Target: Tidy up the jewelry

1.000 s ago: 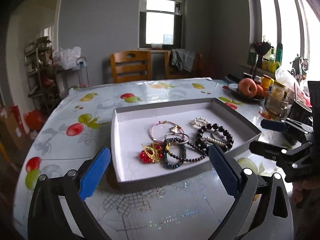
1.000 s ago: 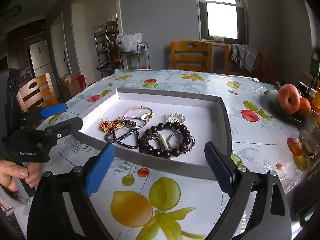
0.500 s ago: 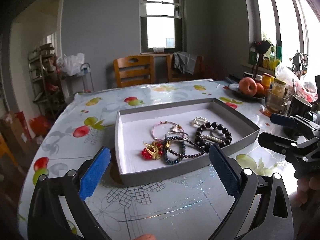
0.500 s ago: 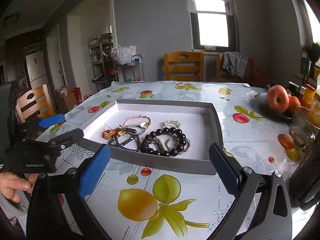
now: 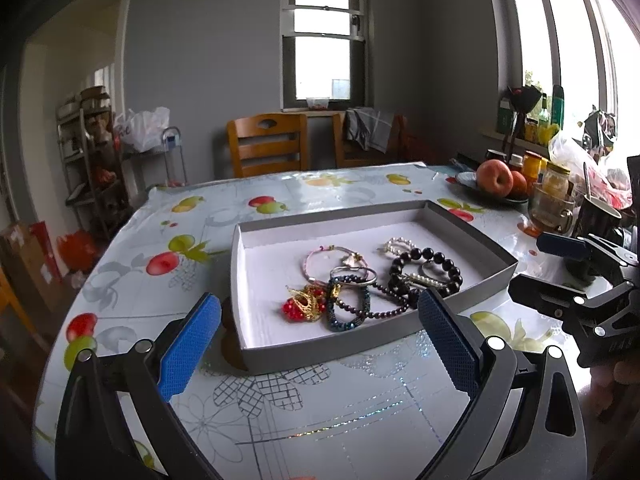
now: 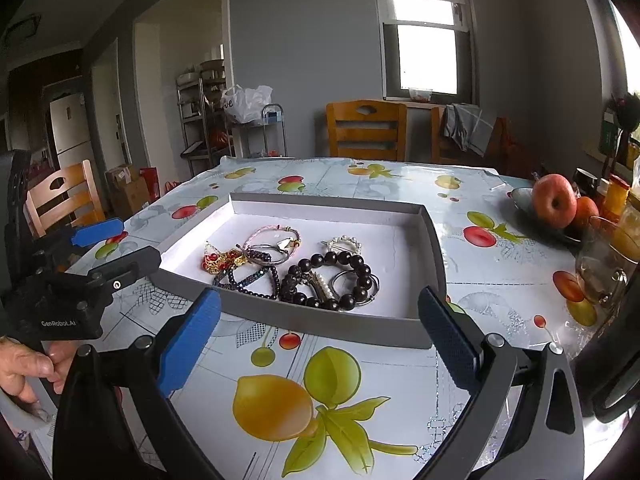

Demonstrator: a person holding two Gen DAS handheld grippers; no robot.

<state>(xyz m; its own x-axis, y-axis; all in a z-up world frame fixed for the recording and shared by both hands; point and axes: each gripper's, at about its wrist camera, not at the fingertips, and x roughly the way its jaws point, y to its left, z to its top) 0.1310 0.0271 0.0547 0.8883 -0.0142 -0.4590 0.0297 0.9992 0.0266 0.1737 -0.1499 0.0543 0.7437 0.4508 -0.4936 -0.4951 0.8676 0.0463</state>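
Toward the tray's near edge, the bracelets (image 6: 320,272) lie tangled in the grey tray (image 6: 320,322); left gripper (image 5: 318,338) and right gripper (image 6: 318,338) both gape empty; lifting one likely drags neighbours.

Black gripper (image 5: 319,338), blue pads (image 5: 190,346)

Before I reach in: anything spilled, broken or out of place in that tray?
Nothing spilled or visibly broken. The oddity is the jewelry itself: bracelets heaped and overlapping in the grey tray, the big dark bead bracelet lying over a pearl piece and a silver ring. The tray's far half is bare. Both grippers are open and short of it.
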